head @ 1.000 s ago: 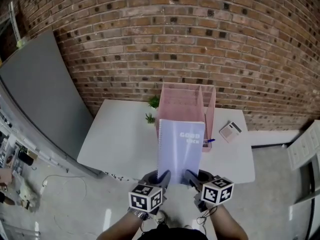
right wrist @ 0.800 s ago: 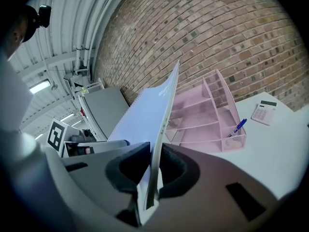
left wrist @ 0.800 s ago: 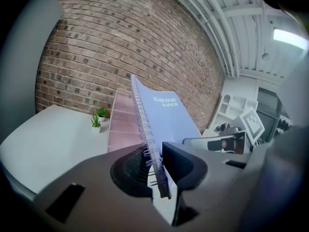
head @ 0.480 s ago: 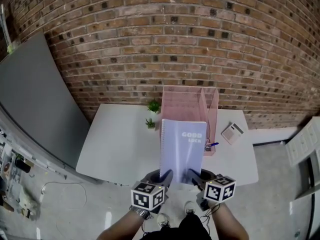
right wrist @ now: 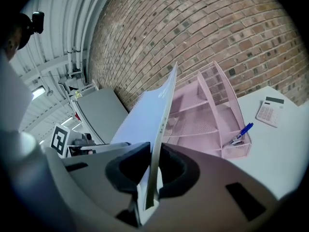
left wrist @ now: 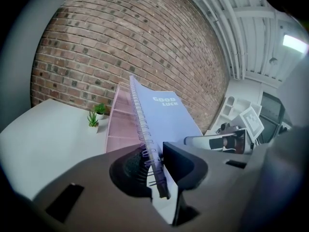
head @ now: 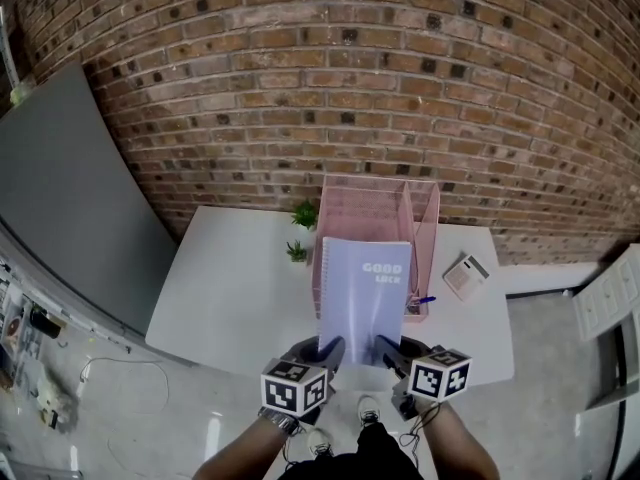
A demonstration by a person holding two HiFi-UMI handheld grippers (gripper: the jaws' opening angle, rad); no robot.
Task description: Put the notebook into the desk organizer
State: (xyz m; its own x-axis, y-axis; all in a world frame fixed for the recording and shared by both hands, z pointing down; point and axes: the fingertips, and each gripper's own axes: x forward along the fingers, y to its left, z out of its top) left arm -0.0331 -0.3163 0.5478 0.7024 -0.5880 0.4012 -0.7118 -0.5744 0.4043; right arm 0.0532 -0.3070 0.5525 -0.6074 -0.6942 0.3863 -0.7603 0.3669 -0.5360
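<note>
A lavender spiral-bound notebook [head: 364,293] is held above the near part of a white tabletop [head: 240,268], its near corners pinched by the left claw [head: 327,349] and the right claw [head: 388,349]. Its far edge overlaps the front of a pink wire-mesh desk organizer [head: 375,203]. Two small green potted plants [head: 305,214] stand just left of the organizer. A blue pen [head: 421,301] shows at its right front corner, and a white calculator [head: 466,275] lies further right.
</note>
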